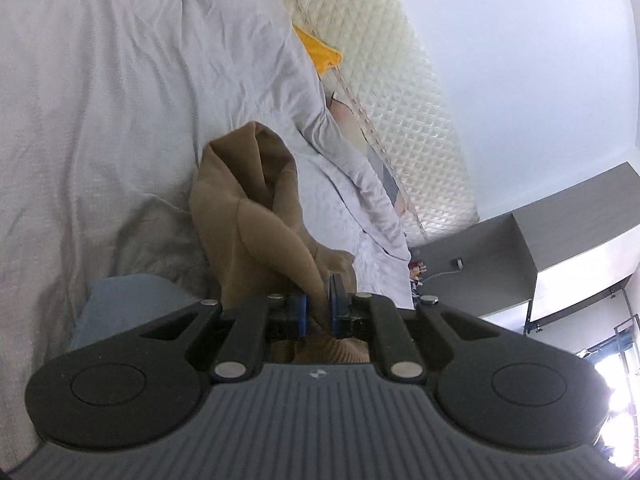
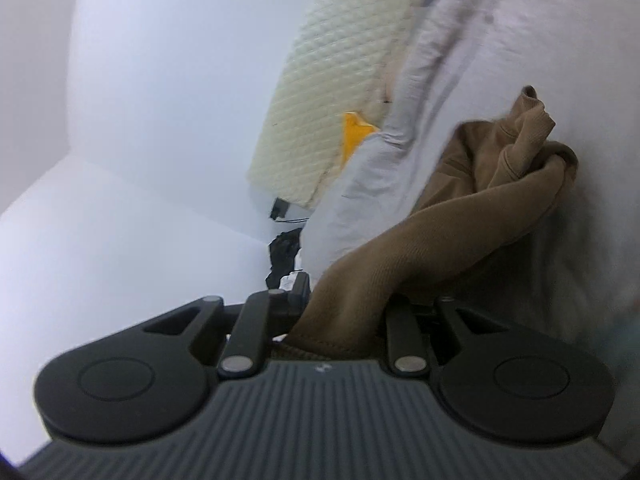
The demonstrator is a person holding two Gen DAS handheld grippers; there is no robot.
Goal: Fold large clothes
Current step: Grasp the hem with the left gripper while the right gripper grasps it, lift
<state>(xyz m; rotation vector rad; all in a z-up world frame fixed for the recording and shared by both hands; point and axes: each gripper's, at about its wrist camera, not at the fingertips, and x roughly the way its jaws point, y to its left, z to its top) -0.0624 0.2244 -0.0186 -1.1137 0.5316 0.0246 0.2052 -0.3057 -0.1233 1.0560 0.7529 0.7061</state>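
Observation:
A tan-brown garment (image 1: 256,208) hangs bunched and twisted over the white bedspread (image 1: 100,100). My left gripper (image 1: 319,310) is shut on one part of it, with the cloth pinched between the blue pads (image 1: 299,314). In the right wrist view the same garment (image 2: 460,216) stretches out from my right gripper (image 2: 340,312), which is shut on a thick fold of it. The right gripper's right finger is hidden by the cloth. The far end of the garment (image 2: 528,132) is crumpled in a lump against the bed.
A cream quilted mattress (image 1: 400,80) leans on the white wall (image 1: 540,60) behind the bed. A yellow cloth (image 1: 320,52) sits between bed and mattress. A grey cabinet (image 1: 560,232) stands at the right. A light-blue fabric (image 1: 120,304) lies by the left gripper.

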